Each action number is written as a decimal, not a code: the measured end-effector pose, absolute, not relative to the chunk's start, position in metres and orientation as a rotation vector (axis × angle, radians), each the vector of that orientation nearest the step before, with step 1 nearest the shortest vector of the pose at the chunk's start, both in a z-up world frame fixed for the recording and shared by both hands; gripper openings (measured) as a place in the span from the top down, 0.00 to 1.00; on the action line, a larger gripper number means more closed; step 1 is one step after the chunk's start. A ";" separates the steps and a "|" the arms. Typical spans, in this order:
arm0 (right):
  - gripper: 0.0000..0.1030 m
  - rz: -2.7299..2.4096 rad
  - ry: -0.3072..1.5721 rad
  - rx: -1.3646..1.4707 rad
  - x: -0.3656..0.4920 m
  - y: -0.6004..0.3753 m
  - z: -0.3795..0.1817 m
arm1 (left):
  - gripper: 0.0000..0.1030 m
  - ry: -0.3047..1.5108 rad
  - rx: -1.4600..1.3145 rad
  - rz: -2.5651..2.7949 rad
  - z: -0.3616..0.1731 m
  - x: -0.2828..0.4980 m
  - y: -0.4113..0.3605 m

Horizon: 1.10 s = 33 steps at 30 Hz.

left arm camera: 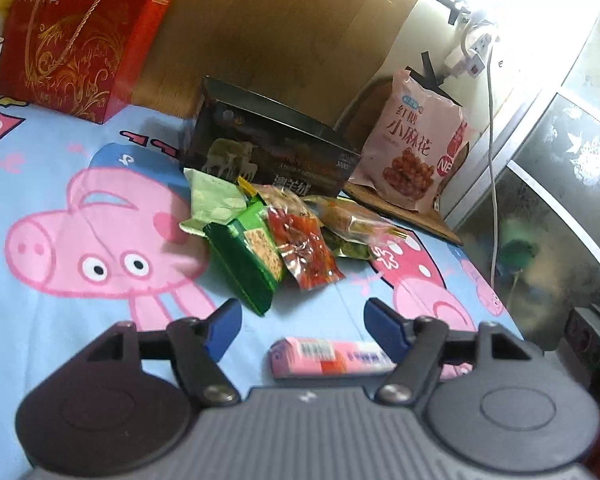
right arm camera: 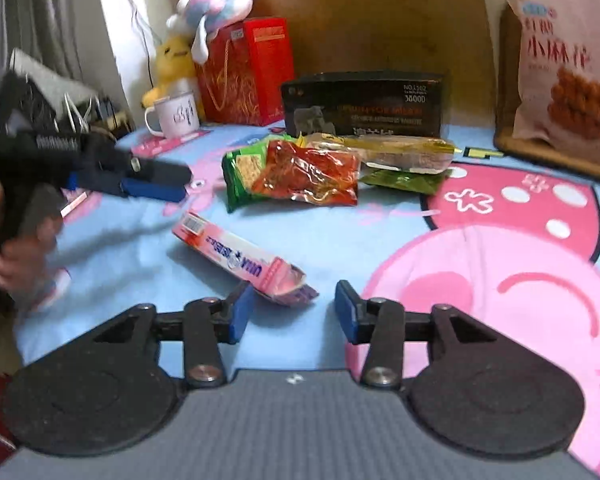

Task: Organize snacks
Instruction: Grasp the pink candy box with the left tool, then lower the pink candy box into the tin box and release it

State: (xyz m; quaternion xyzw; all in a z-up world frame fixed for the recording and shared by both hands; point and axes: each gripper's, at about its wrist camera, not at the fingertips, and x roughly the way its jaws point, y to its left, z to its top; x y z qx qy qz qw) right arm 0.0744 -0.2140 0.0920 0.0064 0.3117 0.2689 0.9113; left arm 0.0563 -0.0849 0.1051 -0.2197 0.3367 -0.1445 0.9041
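Currently, both tools gape wide and empty: the right tool point(right arm camera: 294, 308) flanks the pink snack box point(right arm camera: 240, 258) lying mid-bed, apart from the snack pile point(right arm camera: 300, 172). Next, probably advance and close.

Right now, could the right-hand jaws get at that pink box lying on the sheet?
Probably yes. The right gripper is open, and the pink box lies flat just ahead of it with its near end by the left jaw. Nothing lies between them.
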 end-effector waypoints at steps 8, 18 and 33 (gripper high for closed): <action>0.53 0.585 0.599 -0.133 0.075 -0.184 0.086 | 0.45 0.767 -0.393 -0.360 0.088 0.067 -0.055; 0.63 0.534 0.433 -0.135 0.106 -0.189 0.138 | 0.50 0.556 -0.279 -0.383 0.172 0.071 0.015; 0.51 0.361 0.447 -0.088 0.293 -0.188 0.159 | 0.39 0.565 -0.360 -0.191 0.180 0.164 0.068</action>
